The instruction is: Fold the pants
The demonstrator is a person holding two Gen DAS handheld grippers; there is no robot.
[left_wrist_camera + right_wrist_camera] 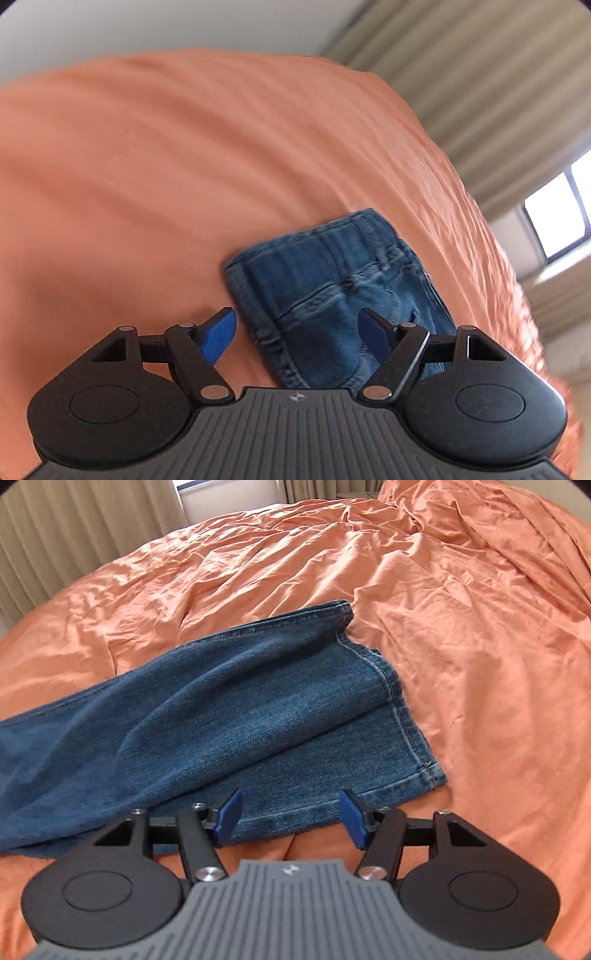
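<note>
A: In the right wrist view the pants point(229, 701) lie across the orange bed sheet point(461, 627), legs stacked, running from the left edge of the frame to the hems at centre right. The right gripper point(291, 819) hangs over the near edge at the bottom centre, jaws apart, nothing between them.

B: And the left wrist view, which is blurred, shows the waistband end at lower centre, with the left gripper point(299, 336) low in the frame. Its jaws stand wide; one fingertip point(219, 338) is over bare sheet, the other over denim. It grips nothing.

A: So both ends are free. My worry is the upper leg: in the right view it sits skewed, its hem reaching further up the frame than the lower one. Fold from there and the edges will likely not line up.

B: Agreed. Another risk: the sheet is heavily wrinkled. A gripper closing low at the hem could pinch the sheet along with the denim and drag the bedding.

A: Or catch just one layer. The stacked legs would then peel apart on the lift.

B: The left gripper straddles the side edge of the waistband. Closing there may grab only a thin seam, which could slip out mid-fold.

A: Denim is heavy, too; a shallow bite may not hold.
</note>
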